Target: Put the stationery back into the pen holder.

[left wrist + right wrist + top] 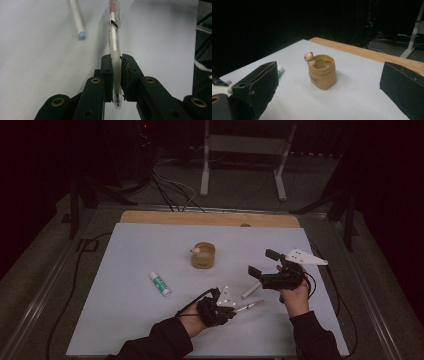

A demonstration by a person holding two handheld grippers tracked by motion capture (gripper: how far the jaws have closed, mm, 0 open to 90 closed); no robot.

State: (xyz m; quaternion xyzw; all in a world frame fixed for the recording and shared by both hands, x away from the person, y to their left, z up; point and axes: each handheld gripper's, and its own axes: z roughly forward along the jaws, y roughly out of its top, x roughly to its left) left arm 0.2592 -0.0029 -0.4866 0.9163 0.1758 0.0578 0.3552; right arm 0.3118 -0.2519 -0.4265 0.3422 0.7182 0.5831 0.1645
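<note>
My left gripper (116,60) is shut on a clear pen (114,37), pinching its pale grip section; the pen's tip points back toward the camera and its clip end points away. In the high view the left gripper (234,309) sits near the front of the white table sheet (125,320), and the pen (251,305) sticks out to its right. My right gripper (263,263) is held above the sheet on the right, its jaws wide apart with nothing between them. In the right gripper view, the right gripper (328,87) looks toward a tan pouch-shaped cup (323,72) with a small bear figure on its rim.
A white pen (250,291) with a bluish end (77,20) lies on the sheet between the two grippers. A green-and-white glue stick (160,283) lies left of centre. The cup (203,255) stands mid-table. A wooden edge (210,218) runs along the far side.
</note>
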